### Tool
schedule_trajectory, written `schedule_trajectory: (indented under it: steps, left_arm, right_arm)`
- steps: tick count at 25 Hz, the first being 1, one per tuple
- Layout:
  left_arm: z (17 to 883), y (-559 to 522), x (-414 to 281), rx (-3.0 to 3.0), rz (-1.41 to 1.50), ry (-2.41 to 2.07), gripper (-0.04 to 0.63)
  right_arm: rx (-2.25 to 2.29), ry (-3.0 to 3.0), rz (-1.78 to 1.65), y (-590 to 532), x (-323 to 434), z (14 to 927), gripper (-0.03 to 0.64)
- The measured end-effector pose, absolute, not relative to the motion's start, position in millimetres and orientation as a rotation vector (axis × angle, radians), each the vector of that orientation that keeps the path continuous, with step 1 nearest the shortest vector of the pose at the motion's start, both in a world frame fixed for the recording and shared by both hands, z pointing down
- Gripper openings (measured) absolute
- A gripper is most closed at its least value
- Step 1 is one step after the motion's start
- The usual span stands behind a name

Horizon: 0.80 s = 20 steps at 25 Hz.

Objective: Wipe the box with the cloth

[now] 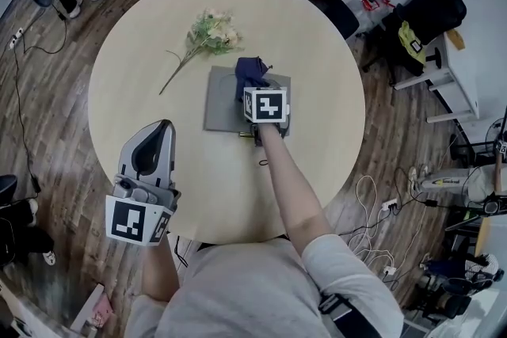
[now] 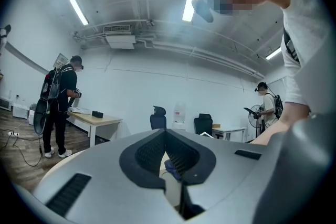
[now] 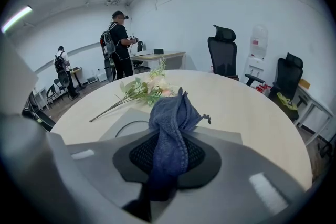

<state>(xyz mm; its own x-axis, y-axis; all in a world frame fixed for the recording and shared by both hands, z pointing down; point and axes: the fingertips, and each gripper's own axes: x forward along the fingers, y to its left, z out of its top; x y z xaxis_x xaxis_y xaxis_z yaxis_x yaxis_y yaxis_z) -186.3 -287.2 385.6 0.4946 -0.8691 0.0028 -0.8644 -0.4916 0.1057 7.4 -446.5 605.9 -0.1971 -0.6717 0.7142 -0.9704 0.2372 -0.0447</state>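
Left gripper (image 1: 165, 126) fingers together | right gripper (image 3: 169, 157) fingers clamp one cloth (image 3: 173, 113) | one box (image 1: 222, 103)

bare table (image 1: 325, 83) right of box (image 1: 223, 103), flower sprig (image 1: 207, 37) crowding its far-left corner

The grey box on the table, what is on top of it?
The blue cloth, pinched in the right gripper, is over the grey box. The gripper and cloth cover part of its top, so whether the cloth touches it cannot be seen.
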Motion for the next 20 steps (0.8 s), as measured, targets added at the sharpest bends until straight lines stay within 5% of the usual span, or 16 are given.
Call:
schedule_trajectory:
  steps: [20]
  left_arm:
    - [383, -288, -152, 2.673, -0.102, -1.446, 0.008]
  right_arm:
    - [1.675, -1.777, 0.664, -416, 133, 607, 0.080]
